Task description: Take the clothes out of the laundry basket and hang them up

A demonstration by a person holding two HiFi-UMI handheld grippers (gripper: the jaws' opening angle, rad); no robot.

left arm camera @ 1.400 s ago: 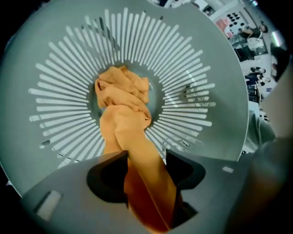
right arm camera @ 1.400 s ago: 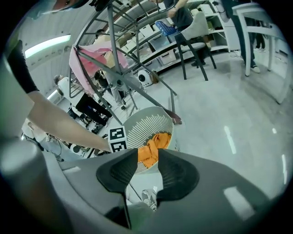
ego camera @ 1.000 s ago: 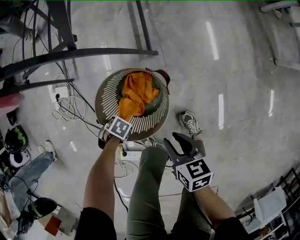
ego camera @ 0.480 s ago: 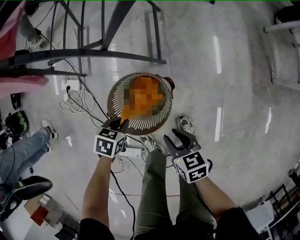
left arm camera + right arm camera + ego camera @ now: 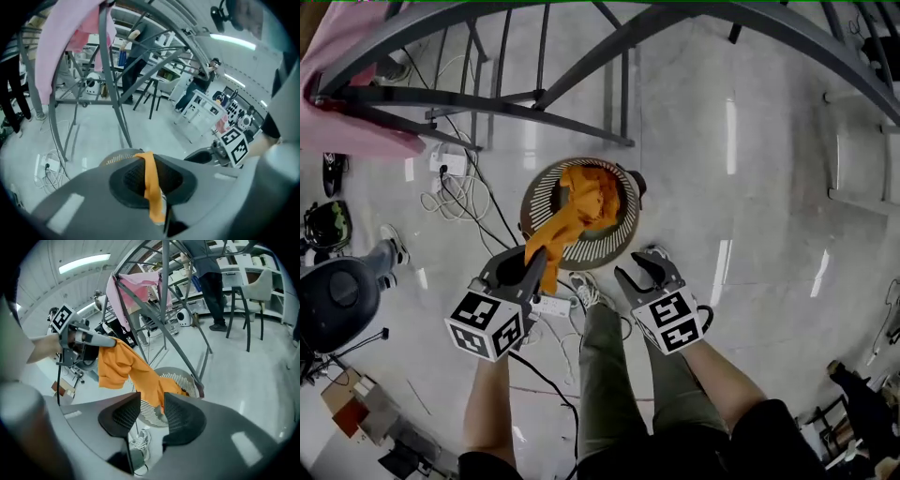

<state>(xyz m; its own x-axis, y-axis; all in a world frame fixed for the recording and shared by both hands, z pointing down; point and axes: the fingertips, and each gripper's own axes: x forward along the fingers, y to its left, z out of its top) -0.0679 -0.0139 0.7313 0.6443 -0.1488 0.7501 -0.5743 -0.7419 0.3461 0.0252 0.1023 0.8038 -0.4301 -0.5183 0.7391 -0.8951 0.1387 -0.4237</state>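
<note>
A round slatted laundry basket [image 5: 546, 187] stands on the floor under the dark drying rack [image 5: 534, 98]. An orange garment [image 5: 586, 192] trails up out of it to my left gripper [image 5: 532, 268], which is shut on one end of the cloth. In the left gripper view an orange strip [image 5: 151, 187] is pinched between the jaws above the basket [image 5: 115, 159]. My right gripper [image 5: 639, 272] hangs open and empty beside the basket. From the right gripper view [image 5: 152, 416] the orange garment [image 5: 131, 369] hangs from the left gripper [image 5: 89, 338] over the basket [image 5: 185, 378].
A pink garment [image 5: 347, 84] hangs on the rack at upper left, the same pink garment [image 5: 140, 284] seen from the right. Cables and a power strip [image 5: 450, 183] lie left of the basket. My shoes [image 5: 586, 292] stand near it. A seated person [image 5: 337, 300] is at the left.
My left gripper has risen toward me, pulling the orange garment up and stretching it out of the basket. The right gripper lifted a little. More of the rack is now in view.
</note>
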